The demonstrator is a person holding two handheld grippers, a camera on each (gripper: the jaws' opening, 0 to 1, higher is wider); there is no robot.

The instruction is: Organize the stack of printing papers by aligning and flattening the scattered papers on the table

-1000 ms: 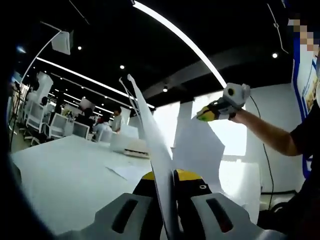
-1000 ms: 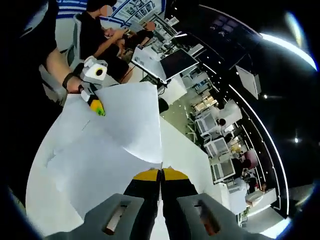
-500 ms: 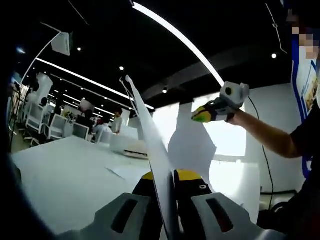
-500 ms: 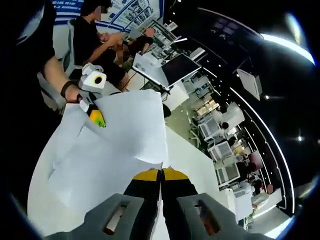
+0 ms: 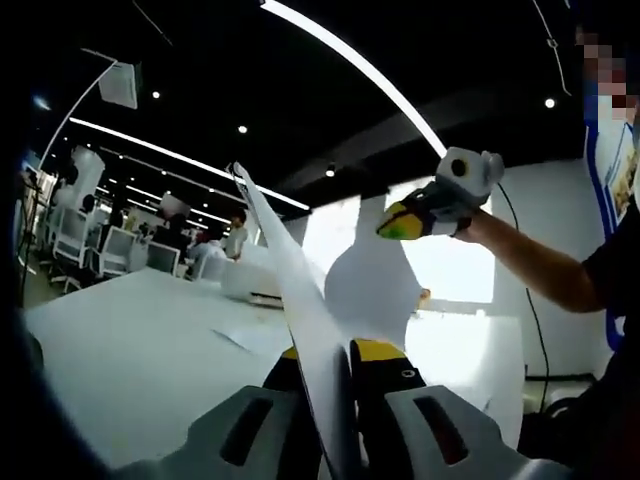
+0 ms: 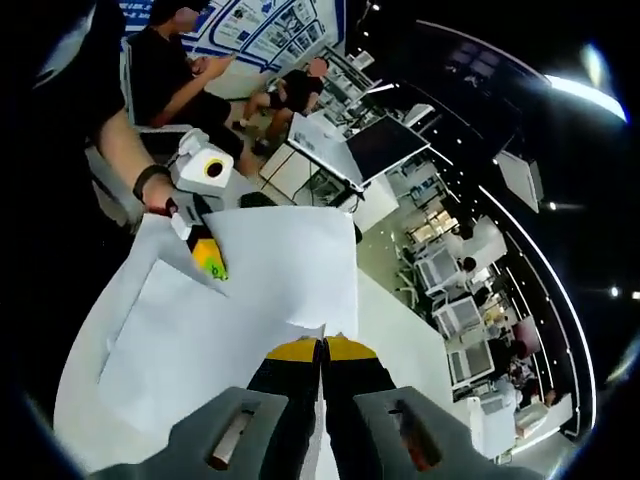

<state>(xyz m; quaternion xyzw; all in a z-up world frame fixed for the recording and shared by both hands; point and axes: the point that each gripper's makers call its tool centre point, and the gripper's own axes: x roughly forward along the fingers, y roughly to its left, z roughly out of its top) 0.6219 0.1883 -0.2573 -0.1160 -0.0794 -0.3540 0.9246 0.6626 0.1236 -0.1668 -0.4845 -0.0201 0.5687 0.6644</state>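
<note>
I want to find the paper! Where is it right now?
The printing papers are lifted above the white table, pinched between the left gripper and the right gripper; the left gripper view shows them edge-on.

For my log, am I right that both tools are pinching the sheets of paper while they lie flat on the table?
Not quite: both tools do pinch the sheets of paper, left tool and right tool, but the left gripper view shows them lifted above the table.

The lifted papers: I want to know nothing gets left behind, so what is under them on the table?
Under the lifted papers, the white table holds one more loose sheet lying flat. The table part behind the papers is covered.
</note>
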